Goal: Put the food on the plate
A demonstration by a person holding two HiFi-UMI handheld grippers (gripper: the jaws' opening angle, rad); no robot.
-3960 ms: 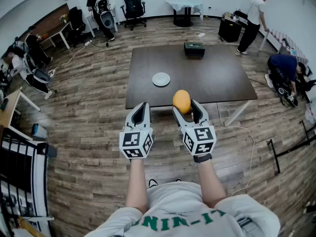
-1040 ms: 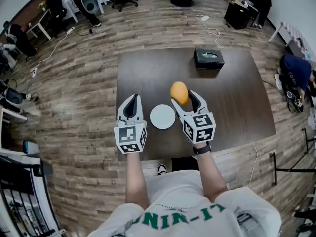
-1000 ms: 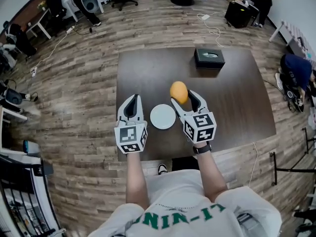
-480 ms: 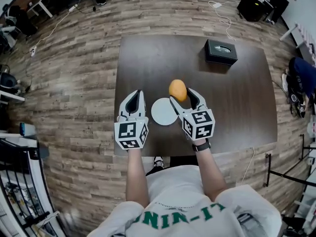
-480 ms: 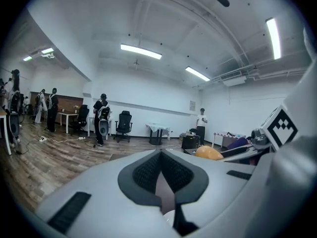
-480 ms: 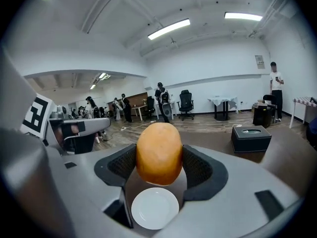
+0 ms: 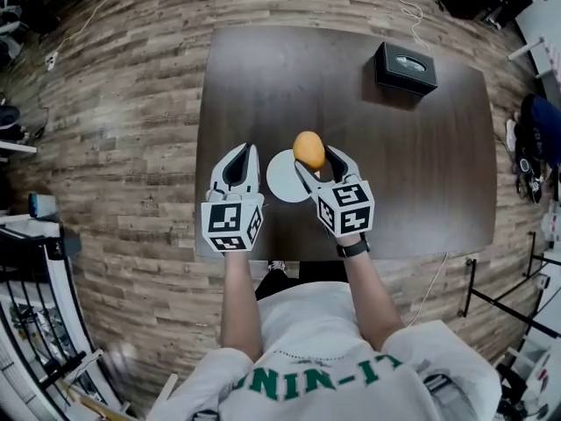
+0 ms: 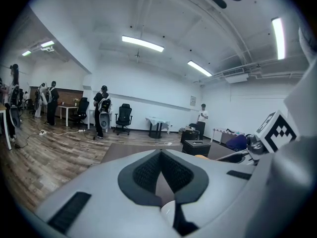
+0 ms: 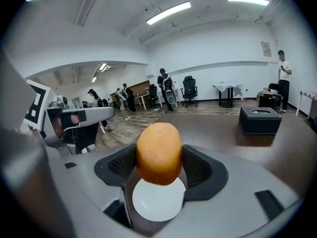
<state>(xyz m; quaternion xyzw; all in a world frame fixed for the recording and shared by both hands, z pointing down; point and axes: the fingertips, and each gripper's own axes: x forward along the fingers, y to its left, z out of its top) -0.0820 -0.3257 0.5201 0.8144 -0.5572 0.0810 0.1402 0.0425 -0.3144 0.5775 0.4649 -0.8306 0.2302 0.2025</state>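
- Right gripper (image 7: 316,157) clamped on the yellow-orange food (image 7: 308,147), over the white plate (image 7: 281,182)
- Plate by the desk's (image 7: 421,147) near edge
- Left gripper (image 7: 247,149) jaws together, empty

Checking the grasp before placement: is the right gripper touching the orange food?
Touching. The right gripper view shows the right gripper clamping the orange food between both pads.

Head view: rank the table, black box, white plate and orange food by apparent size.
1. dark brown rectangular table
2. black rectangular box and round white plate: too close to rank, and the plate is partly covered
3. orange oval food: smallest, though held nearer the camera
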